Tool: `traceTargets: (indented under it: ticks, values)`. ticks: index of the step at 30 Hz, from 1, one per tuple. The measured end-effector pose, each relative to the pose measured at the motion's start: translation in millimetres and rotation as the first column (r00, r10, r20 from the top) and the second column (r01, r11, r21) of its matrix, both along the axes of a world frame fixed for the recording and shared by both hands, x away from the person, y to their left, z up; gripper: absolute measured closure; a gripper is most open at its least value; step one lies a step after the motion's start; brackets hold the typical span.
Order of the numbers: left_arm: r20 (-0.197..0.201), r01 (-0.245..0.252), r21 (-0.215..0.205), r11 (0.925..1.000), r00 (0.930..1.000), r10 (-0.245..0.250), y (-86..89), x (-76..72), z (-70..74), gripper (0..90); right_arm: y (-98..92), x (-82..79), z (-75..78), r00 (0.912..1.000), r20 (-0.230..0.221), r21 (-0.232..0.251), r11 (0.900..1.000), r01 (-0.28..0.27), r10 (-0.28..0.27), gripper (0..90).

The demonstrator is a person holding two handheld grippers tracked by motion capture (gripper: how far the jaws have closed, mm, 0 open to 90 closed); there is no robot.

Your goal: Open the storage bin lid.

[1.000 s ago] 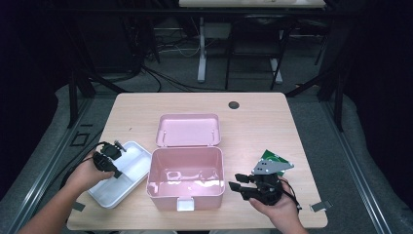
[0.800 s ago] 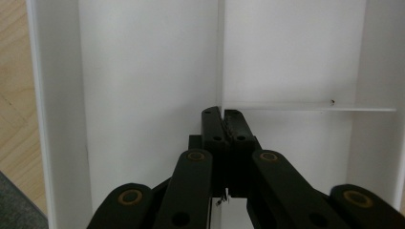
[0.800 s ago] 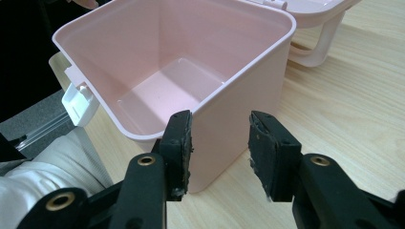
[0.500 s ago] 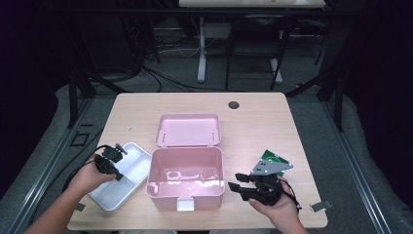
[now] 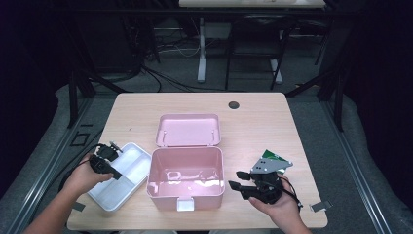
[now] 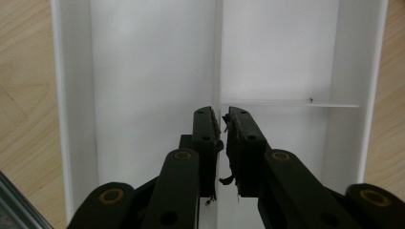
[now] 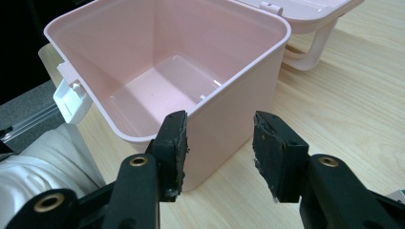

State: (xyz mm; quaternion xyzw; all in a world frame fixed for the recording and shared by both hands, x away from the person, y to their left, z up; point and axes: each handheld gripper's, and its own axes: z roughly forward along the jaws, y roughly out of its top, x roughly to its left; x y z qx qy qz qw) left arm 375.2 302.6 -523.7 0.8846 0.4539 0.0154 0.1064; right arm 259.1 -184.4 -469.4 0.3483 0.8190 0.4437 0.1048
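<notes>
High view is showing a wooden table [image 5: 272, 122] with, at its left, a white tray [image 5: 127, 171] lying by the near edge, and the left claw [image 5: 113, 161] sitting over the tray's left rim in the person's left hand [image 5: 85, 176]. In the left gripper view that claw [image 6: 223, 119] is looking straight down on the tray [image 6: 143, 71], hanging over the divider [image 6: 217, 52] that is splitting the tray into compartments; its jaws have just been opening and are standing a narrow slit apart, released, with the divider's line showing below the gap and nothing pressed between the pads. Just right of the tray, the pink box [image 5: 186, 176] is standing open in the middle of the table, its lid [image 5: 189, 129] lying back flat behind it and a white latch [image 5: 184, 204] sitting on its near wall. Right of the box, the right claw [image 5: 234, 179] is resting in the right hand [image 5: 277, 207], pointing left toward the box's right wall. In the right gripper view its jaws have just been opening and are standing well apart, released, with the box's near corner [image 7: 215, 138] showing between them and untouched by the pads; the box [image 7: 143, 95] is empty, and its handle [image 7: 310, 47] is lying on the table behind.
</notes>
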Motion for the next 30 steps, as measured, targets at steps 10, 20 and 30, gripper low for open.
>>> traceTargets:
  ticks: [10, 20, 30]
  values:
    - [0.020, -0.005, -0.012, 0.9999, 0.9998, 0.005, -2.6, -1.1, 0.9, 55.9, 4.2, 3.6, 3.0, 0.9999, -0.002, -0.062, 0.998, -0.013, 0.013, 50.2]
    - [0.083, -0.002, -0.020, 0.9998, 0.9966, 0.004, -2.9, -9.9, 16.7, 48.6, 7.5, 7.8, 11.7, 0.9998, 0.000, -0.100, 0.995, -0.017, 0.018, 49.7]
    - [0.092, 0.012, -0.082, 0.9965, 0.9957, -0.004, 0.1, -20.2, 23.1, 47.9, 7.6, 20.1, 20.1, 0.9992, -0.038, -0.184, 0.983, -0.021, 0.014, 45.1]
